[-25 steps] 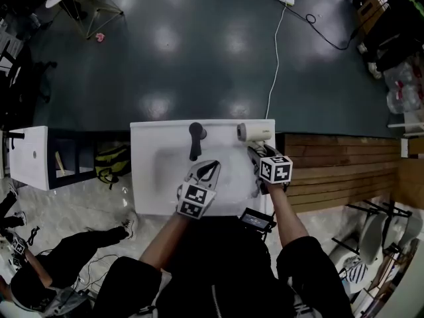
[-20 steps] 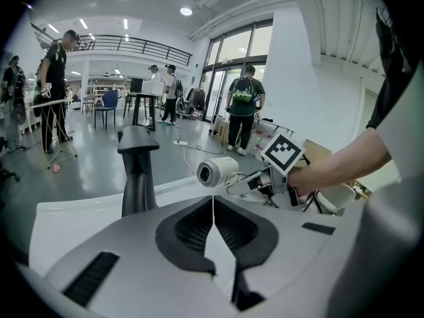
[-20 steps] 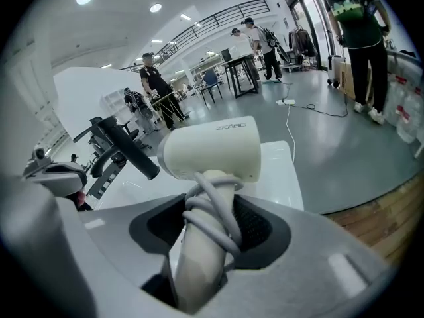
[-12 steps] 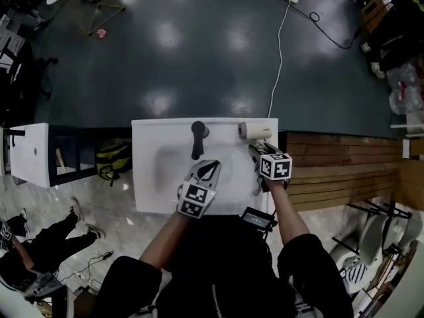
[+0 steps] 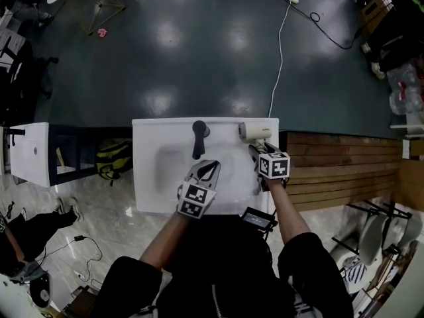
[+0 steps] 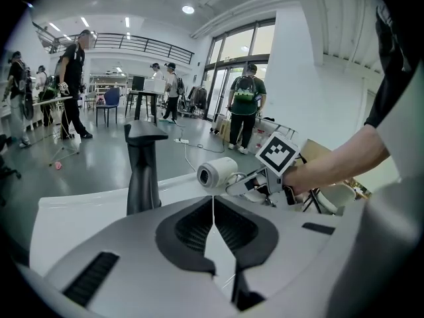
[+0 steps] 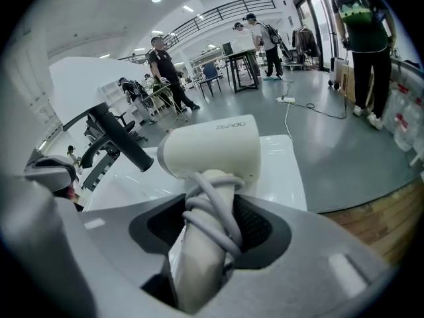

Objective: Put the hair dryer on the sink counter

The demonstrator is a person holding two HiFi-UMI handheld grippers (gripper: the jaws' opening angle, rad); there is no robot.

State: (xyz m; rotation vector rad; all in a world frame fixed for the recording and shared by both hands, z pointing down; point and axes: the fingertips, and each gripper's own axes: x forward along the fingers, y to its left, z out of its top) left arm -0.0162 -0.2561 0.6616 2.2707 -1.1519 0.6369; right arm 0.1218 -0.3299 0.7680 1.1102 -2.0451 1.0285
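The cream hair dryer point(image 5: 254, 131) is at the back right corner of the white sink counter point(image 5: 149, 134), barrel pointing left. My right gripper point(image 5: 255, 152) is shut on its handle, which has the cord wound round it point(image 7: 212, 148). I cannot tell whether the dryer rests on the counter or hangs just above it. My left gripper point(image 5: 211, 168) hovers over the basin near the counter's middle, shut and holding nothing; its jaws meet point(image 6: 213, 201). From the left gripper view the hair dryer point(image 6: 217, 173) shows to the right of the black faucet point(image 6: 144, 167).
The black faucet point(image 5: 197, 138) stands at the counter's back middle, left of the dryer. A wooden platform point(image 5: 338, 167) adjoins the counter on the right. A white cable point(image 5: 278, 52) runs across the dark floor behind. A white cabinet point(image 5: 26, 154) and a backpack point(image 5: 112, 161) are left.
Both grippers and the hair dryer stay where they were. A person at the lower left has shifted on the floor.
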